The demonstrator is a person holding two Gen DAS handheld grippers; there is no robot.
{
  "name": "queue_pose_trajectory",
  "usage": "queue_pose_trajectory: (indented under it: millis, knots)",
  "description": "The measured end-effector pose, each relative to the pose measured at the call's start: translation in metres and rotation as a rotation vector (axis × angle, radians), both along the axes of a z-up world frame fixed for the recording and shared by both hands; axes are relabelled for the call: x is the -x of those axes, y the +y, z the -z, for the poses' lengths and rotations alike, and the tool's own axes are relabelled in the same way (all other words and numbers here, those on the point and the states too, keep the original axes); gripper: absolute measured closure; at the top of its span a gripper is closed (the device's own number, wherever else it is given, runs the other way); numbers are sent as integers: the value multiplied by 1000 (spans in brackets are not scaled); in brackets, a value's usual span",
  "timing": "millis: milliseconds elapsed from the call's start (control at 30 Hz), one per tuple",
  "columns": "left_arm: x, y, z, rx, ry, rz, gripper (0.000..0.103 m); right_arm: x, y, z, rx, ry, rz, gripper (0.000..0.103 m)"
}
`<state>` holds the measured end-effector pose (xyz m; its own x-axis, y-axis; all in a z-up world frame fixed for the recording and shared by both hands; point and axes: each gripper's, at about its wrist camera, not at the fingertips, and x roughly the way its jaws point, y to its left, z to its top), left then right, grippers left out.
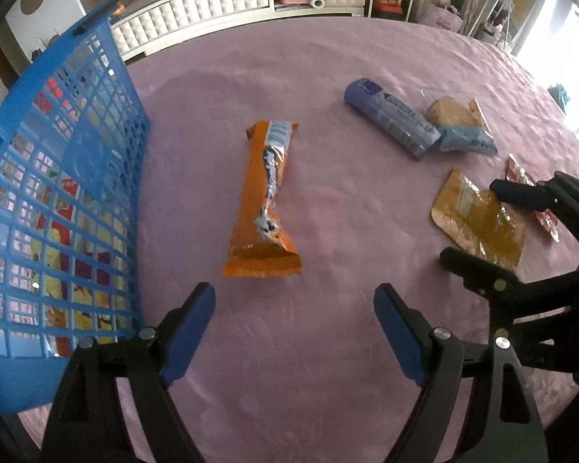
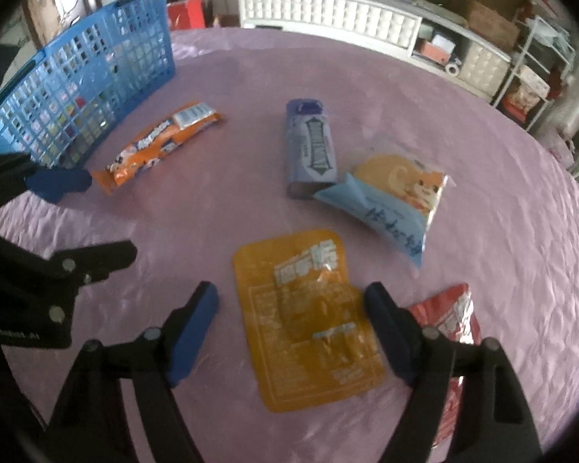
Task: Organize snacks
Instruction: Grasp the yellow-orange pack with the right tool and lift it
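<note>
The left tongs [image 1: 294, 326] are wide apart and empty, and the orange snack bar [image 1: 264, 200] lies just ahead of them, its long side pointing straight away. The right tongs [image 2: 291, 326] are apart too, with the flat yellow packet [image 2: 308, 316] lying between their tips, not squeezed. Farther off on the purple desk [image 1: 328, 58] lie more snacks, the blue basket [image 1: 58, 193] stands to the left, and white cabinets [image 1: 197, 4] line the room behind.
</note>
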<state>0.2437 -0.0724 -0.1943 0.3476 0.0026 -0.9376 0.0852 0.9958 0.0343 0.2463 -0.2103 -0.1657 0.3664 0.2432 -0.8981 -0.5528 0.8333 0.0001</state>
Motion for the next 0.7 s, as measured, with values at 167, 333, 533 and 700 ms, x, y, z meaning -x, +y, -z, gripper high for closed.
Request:
queue_pose_trajectory:
  millis: [167, 333, 533, 700]
  knots:
    - [8, -8, 3, 3, 1, -7, 20, 12, -2, -3, -14, -30, -3, 41]
    - [13, -16, 0, -2, 6, -5, 20, 18, 1, -3, -15, -22, -4, 53]
    - [23, -23, -11, -10, -14, 2, 20, 30, -2, -7, -75, -3, 17, 87]
    - [23, -29, -32, -8, -49, 18, 20, 28, -15, -16, -135, -3, 51, 87]
